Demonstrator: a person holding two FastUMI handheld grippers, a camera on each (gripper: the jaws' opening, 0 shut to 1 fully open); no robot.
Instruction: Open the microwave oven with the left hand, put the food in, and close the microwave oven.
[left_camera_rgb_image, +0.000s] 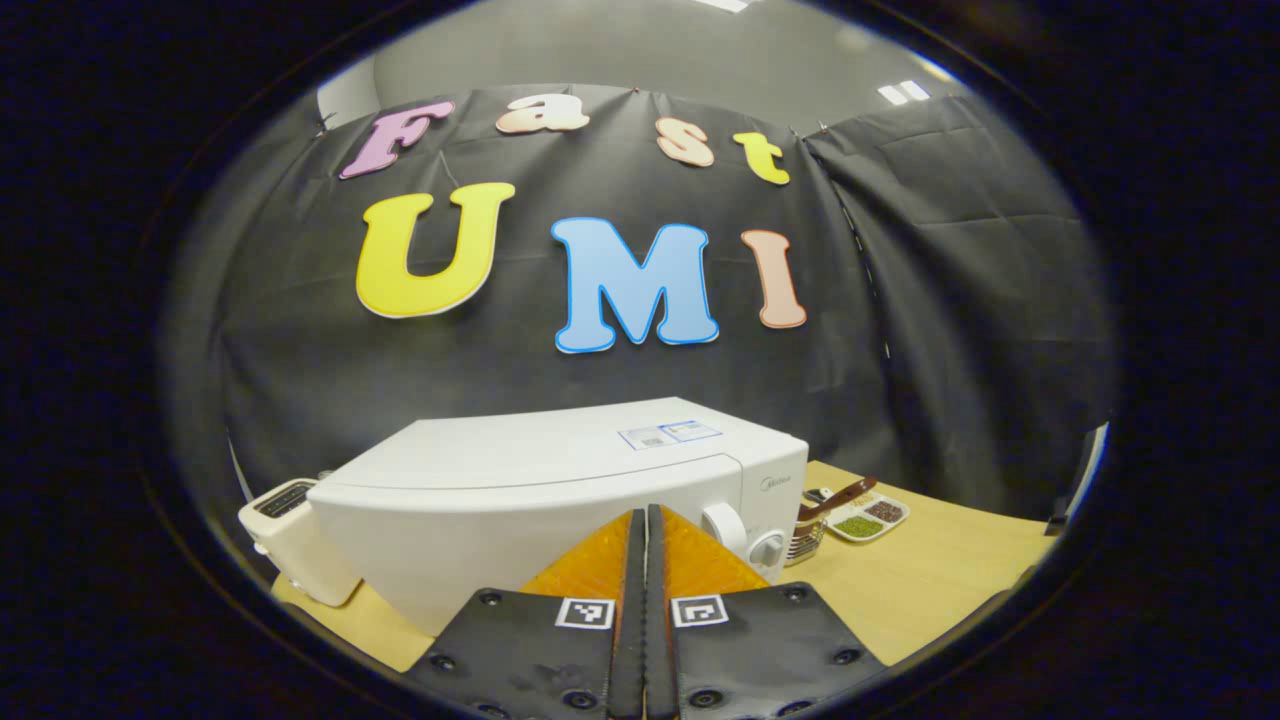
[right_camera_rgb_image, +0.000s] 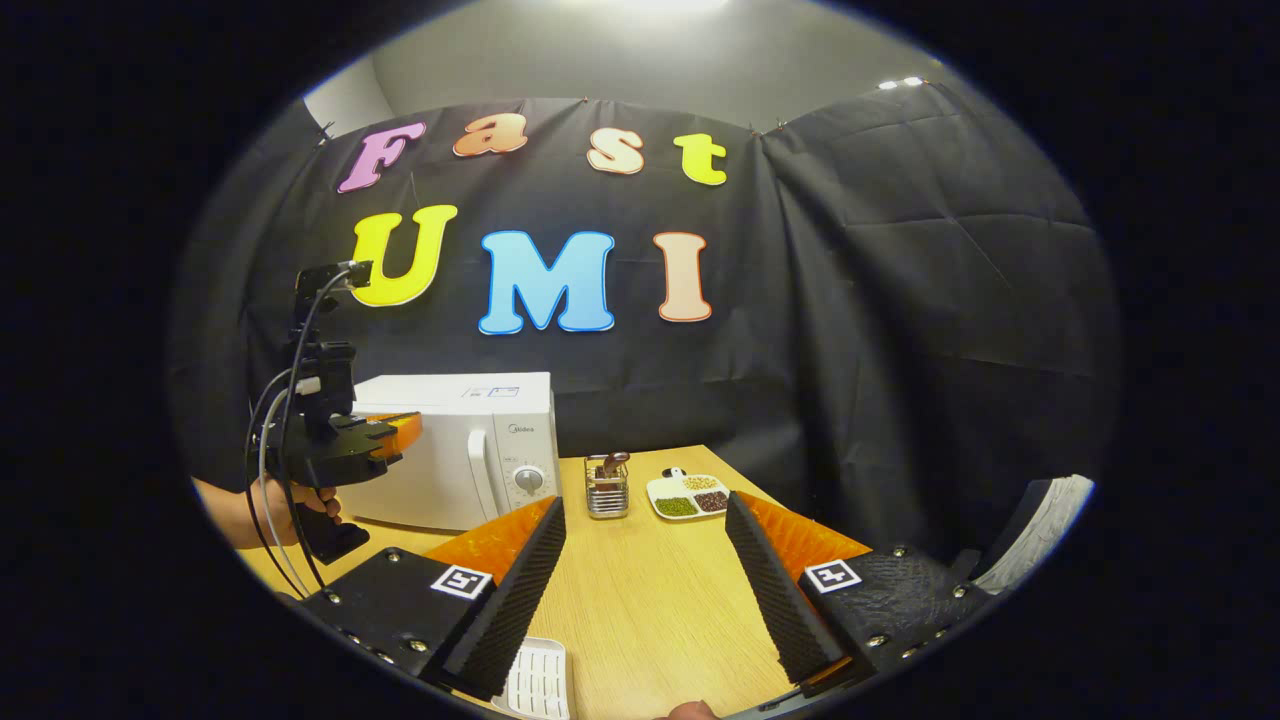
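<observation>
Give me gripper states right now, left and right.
Left gripper: closed, holding nothing, in front of the microwave.
Right gripper: open, empty, above the table.

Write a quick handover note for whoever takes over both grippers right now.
Left gripper: shut, empty, pointing at the microwave front, near its dials.
Right gripper: open, empty, over the table.
Microwave door is closed.
A divided dish and a wire basket sit right of the microwave; a white ribbed object lies below the right gripper.
Done: nothing yet.
Left: open the door, put food in, close it.
</observation>
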